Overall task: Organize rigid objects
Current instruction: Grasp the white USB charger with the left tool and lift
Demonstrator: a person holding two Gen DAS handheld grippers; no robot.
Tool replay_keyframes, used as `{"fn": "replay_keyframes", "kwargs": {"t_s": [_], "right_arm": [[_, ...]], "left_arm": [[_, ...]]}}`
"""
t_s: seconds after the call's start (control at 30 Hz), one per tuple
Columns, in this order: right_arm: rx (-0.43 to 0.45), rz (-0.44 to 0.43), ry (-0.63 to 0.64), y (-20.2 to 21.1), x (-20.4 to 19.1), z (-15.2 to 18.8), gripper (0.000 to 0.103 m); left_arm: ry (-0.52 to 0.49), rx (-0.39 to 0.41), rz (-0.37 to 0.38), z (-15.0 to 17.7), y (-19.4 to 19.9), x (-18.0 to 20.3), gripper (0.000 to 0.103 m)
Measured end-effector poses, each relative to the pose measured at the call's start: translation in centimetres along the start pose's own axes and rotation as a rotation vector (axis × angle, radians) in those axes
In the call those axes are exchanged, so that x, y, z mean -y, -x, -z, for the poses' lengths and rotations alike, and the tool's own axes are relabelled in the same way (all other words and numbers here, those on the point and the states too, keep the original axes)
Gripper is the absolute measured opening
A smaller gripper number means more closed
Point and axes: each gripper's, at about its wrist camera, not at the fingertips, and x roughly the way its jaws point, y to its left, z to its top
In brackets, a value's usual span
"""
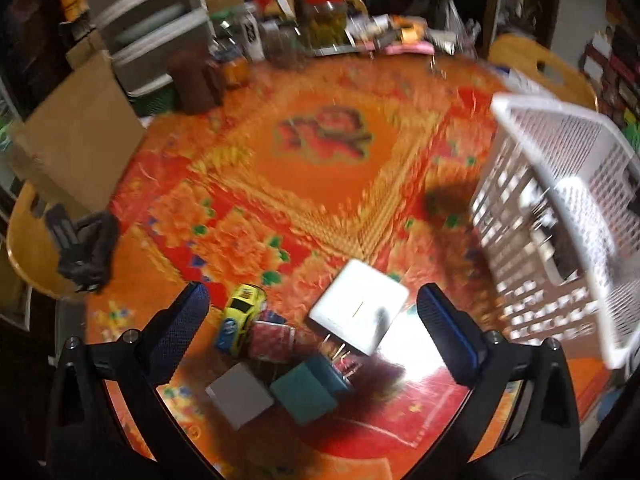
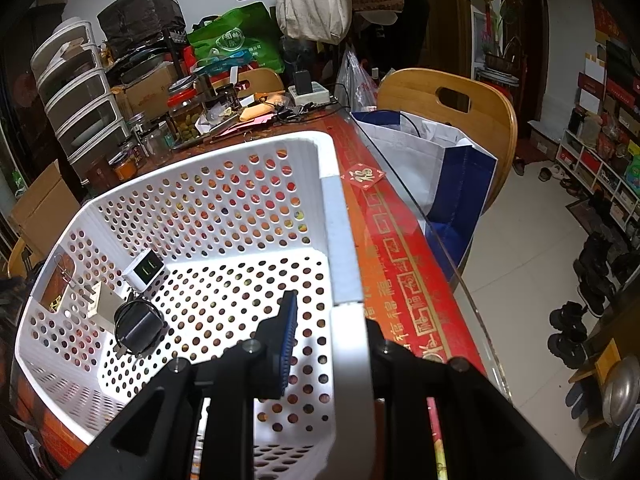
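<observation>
My left gripper (image 1: 312, 328) is open above a cluster on the red-orange table: a white square charger (image 1: 360, 304), a yellow toy car (image 1: 240, 316), a red patterned box (image 1: 272, 340), a teal block (image 1: 306, 396) and a grey block (image 1: 240, 400). The white perforated basket (image 1: 560, 216) stands to the right. My right gripper (image 2: 320, 344) is shut on the basket's right rim (image 2: 344, 240). Inside the basket lie a white charger (image 2: 142, 270) and a black adapter (image 2: 138, 330).
Jars (image 1: 324, 12), drawers (image 1: 148, 28) and clutter line the table's far edge. A cardboard sheet (image 1: 80, 132) and a black object (image 1: 86, 248) sit at the left. A wooden chair (image 2: 448, 108) with a blue-white bag (image 2: 440, 168) stands right of the table.
</observation>
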Motion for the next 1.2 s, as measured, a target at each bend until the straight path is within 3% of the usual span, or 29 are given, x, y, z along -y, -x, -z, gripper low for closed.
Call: {"fn": "replay_keyframes", "kwargs": {"t_s": [0.33, 0.4, 0.53, 0.57, 1.2], "right_arm": [[-0.005, 0.015, -0.002, -0.1, -0.1, -0.1, 0.02], [-0.004, 0.016, -0.001, 0.0, -0.2, -0.1, 0.02], [-0.005, 0.015, 0.0, 0.0, -0.3, -0.1, 0.02], [-0.005, 0.015, 0.0, 0.0, -0.2, -0.1, 0.02], [-0.004, 0.015, 0.001, 0.0, -0.3, -0.1, 0.02]], "left_arm": [[-0.073, -0.087, 0.035, 1.0, -5.2, 3.4, 0.1], [-0.067, -0.092, 0.035, 0.9, -5.8, 3.4, 0.094], [-0.049, -0.123, 0.066, 1.1, -6.8, 3.5, 0.072], [-0.051, -0.128, 0.064, 1.2, -7.1, 3.5, 0.071], [-0.013, 0.004, 0.015, 1.6, -4.5, 3.5, 0.07]]}}
